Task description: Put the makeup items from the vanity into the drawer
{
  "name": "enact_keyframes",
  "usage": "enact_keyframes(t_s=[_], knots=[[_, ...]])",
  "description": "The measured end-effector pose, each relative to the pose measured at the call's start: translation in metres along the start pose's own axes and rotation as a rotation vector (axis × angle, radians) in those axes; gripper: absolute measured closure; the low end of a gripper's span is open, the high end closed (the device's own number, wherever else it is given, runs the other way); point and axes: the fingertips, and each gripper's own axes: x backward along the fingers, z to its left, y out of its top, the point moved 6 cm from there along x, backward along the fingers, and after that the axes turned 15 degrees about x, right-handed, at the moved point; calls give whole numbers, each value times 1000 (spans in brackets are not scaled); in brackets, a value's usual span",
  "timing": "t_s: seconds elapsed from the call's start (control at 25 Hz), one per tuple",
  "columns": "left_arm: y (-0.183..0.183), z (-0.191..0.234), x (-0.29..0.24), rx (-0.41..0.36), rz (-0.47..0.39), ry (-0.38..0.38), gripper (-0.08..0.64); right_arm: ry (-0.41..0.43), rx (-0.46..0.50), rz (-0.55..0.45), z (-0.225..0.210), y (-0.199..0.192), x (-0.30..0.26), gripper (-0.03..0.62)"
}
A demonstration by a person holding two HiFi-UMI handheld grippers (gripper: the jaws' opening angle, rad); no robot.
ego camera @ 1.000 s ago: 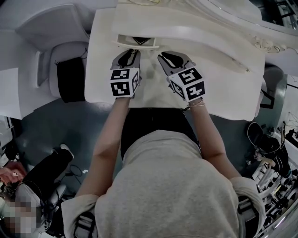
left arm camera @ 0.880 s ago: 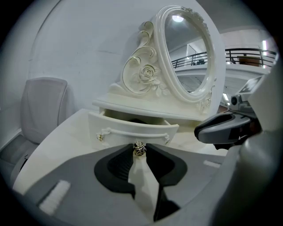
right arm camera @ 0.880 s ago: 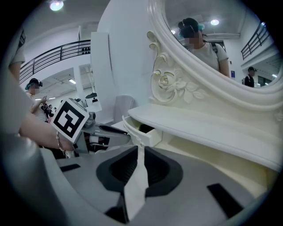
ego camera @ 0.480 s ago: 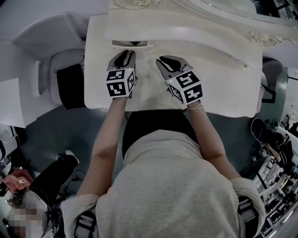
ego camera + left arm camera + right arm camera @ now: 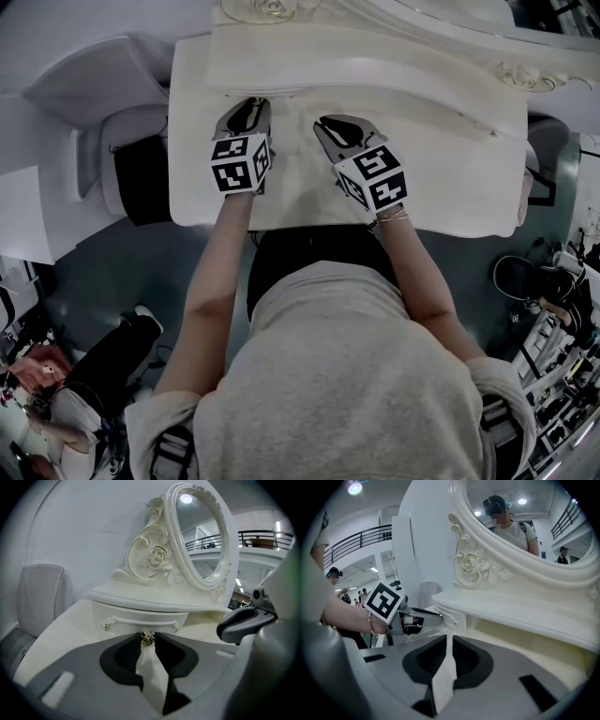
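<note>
The open drawer (image 5: 140, 619) had been pushed shut, its knob (image 5: 148, 640) pinched by the left gripper (image 5: 148, 634). The right gripper (image 5: 449, 638) was held nearly closed, empty. With no makeup seen on the vanity (image 5: 450, 178), the task was judged done.

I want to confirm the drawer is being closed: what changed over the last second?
The drawer slid in, from clearly open to almost flush with the vanity. The left gripper moved inward with it, pushing it. Its jaws stayed clamped on the drawer knob.
</note>
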Motion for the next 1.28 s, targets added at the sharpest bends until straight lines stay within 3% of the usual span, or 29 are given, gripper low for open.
enact_keyframes(t_s=[0.88,1.28], knots=[[11,2,-10,-16,-4,15,459,-21,-13,-6,-4,-1,1,548],[12,-13,-5,-38,-25,13,449,-68,-20,-58,-9,-1,17,548]])
